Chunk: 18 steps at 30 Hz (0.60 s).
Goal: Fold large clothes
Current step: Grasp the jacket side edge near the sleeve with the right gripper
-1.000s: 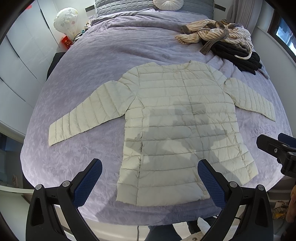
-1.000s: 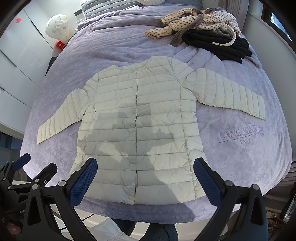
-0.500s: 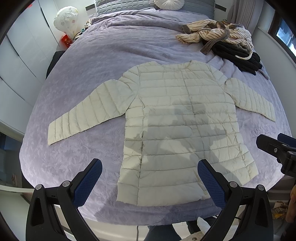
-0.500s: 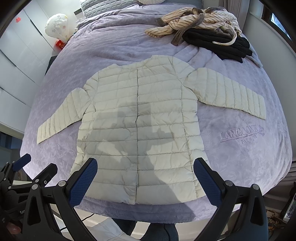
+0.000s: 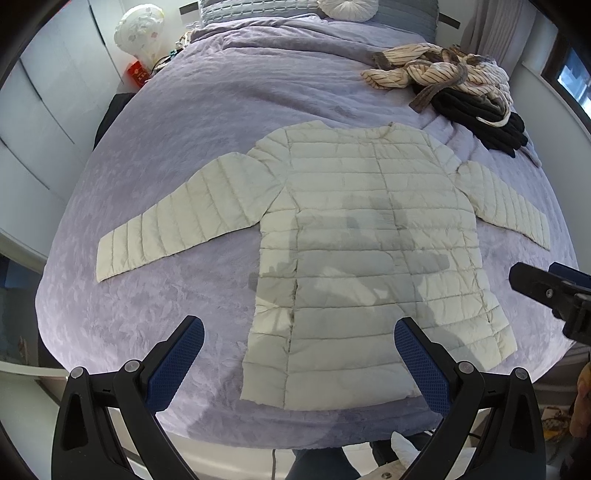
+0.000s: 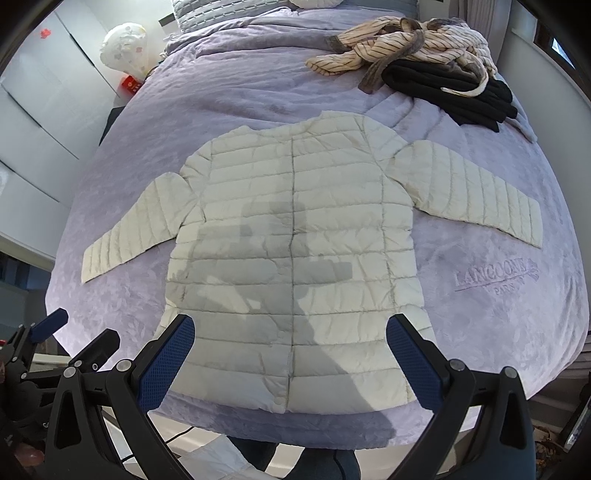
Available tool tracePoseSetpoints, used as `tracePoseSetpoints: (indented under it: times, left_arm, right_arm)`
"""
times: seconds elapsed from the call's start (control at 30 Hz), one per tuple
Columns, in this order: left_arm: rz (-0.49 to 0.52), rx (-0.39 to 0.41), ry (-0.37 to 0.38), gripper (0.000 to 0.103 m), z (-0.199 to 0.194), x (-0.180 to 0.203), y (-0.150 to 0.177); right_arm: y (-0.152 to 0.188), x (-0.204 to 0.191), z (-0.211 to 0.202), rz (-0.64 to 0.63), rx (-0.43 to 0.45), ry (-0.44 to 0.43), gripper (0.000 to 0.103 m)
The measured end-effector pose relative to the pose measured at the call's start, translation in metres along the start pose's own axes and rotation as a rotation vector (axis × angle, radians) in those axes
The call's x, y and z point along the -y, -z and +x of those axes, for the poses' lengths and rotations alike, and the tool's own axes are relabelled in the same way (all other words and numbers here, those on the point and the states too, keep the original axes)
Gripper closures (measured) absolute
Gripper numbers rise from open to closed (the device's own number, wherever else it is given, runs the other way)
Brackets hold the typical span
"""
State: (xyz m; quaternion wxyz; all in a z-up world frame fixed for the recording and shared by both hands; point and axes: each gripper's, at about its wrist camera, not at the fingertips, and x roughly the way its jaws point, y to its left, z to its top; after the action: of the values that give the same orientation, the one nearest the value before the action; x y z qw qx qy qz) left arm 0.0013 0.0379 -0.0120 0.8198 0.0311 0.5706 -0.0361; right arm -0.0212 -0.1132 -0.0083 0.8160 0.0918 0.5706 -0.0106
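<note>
A cream quilted puffer jacket (image 5: 365, 251) (image 6: 295, 251) lies flat and face up on a lilac bedspread (image 5: 184, 110) (image 6: 498, 302), both sleeves spread outward, hem toward me. My left gripper (image 5: 299, 363) hovers open above the hem's left corner, nothing between its blue pads. Over the middle of the hem my right gripper (image 6: 290, 363) hangs open and empty. The right gripper (image 5: 554, 291) also shows at the right edge of the left wrist view, and the left gripper (image 6: 62, 339) at the lower left of the right wrist view.
A heap of striped beige clothes (image 5: 436, 70) (image 6: 406, 44) and folded black clothes (image 5: 480, 118) (image 6: 450, 88) lies at the bed's far right. A white plastic bag (image 5: 142, 35) and a red box (image 5: 138, 72) stand beside the bed at far left. Grey pillows (image 5: 258, 9) sit at the head.
Both cameras have drifted slightly, so the jacket sits a little higher in view. The jacket itself has not moved and both grippers stay open.
</note>
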Motion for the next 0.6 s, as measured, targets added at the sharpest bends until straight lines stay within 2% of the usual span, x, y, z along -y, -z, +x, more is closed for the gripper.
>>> tracePoseSetpoints:
  times: [0.2, 0.4, 0.6]
  left_arm:
    - [-0.068, 0.007, 0.007, 0.0, 0.007, -0.032, 0.002]
    - [-0.214, 0.013, -0.016, 0.0, 0.032, -0.094, 0.005]
    - [-0.306, 0.016, -0.04, 0.0, 0.067, -0.15, 0.007]
  right_arm:
    - [-0.012, -0.006, 0.008, 0.014, -0.004, -0.042, 0.0]
    - [-0.026, -0.026, 0.024, -0.021, -0.005, -0.104, 0.0]
    - [-0.034, -0.069, 0.056, -0.121, -0.084, -0.091, 0.0]
